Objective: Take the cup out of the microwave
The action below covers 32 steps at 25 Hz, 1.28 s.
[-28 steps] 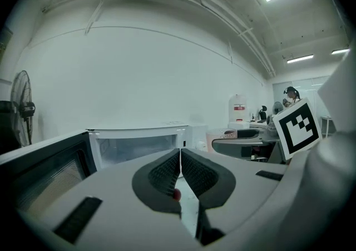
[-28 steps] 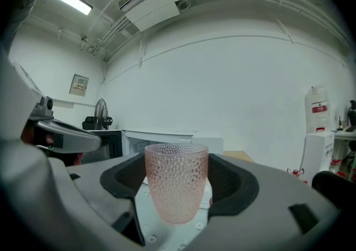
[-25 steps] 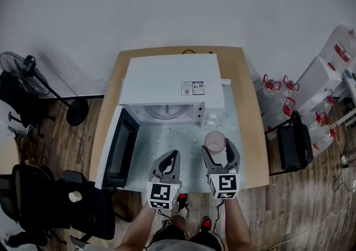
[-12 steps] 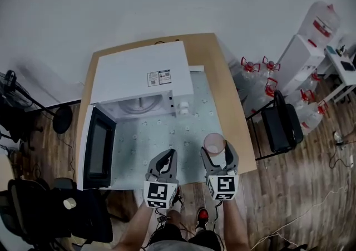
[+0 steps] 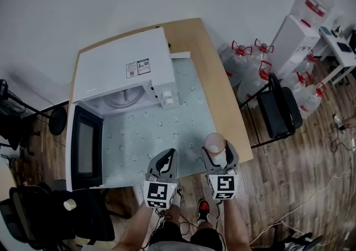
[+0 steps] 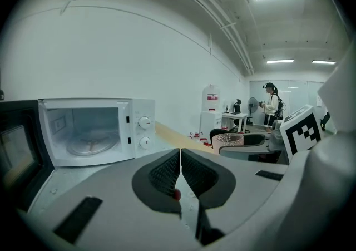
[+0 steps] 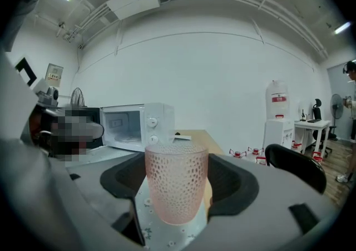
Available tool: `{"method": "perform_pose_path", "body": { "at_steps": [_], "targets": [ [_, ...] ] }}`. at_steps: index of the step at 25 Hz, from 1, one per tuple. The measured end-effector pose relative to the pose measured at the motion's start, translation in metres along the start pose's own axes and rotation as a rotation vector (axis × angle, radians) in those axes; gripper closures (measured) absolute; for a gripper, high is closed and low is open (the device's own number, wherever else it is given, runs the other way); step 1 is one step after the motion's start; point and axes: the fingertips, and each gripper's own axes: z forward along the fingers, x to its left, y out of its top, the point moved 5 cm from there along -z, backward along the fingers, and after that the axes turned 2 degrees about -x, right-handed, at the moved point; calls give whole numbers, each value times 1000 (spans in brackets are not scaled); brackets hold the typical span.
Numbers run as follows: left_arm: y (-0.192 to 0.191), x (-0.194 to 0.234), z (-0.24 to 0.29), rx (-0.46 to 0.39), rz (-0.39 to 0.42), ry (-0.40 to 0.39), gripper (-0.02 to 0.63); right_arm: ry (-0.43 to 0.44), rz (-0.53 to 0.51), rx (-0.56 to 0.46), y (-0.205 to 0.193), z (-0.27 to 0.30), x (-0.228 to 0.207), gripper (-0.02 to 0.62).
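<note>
A pink dimpled cup (image 7: 177,181) stands upright between the jaws of my right gripper (image 7: 178,183), which is shut on it. In the head view the cup (image 5: 214,144) is over the table's front right corner, held by the right gripper (image 5: 217,154). The white microwave (image 5: 119,74) sits at the back left with its door (image 5: 83,147) swung wide open and its glass turntable (image 6: 89,145) bare. My left gripper (image 5: 165,162) is shut with nothing in it, beside the right one; its pads (image 6: 169,173) touch.
A pale patterned mat (image 5: 161,133) covers the wooden table (image 5: 214,77). To the right stand a black chair (image 5: 281,113), several water jugs (image 5: 250,72) and a water dispenser (image 5: 292,35). A person (image 6: 272,105) stands far off in the room.
The head view has swung right, so the microwave and table sit further left in it. Both grippers hold the same spots in the picture, the cup still in the right one.
</note>
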Motion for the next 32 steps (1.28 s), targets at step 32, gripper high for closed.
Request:
{"method": "perform_pose_path", "body": {
  "at_steps": [32],
  "targets": [
    [-50, -46, 3, 61, -17, 30, 578, 47, 33, 53, -76, -18, -17, 238]
  ]
}}
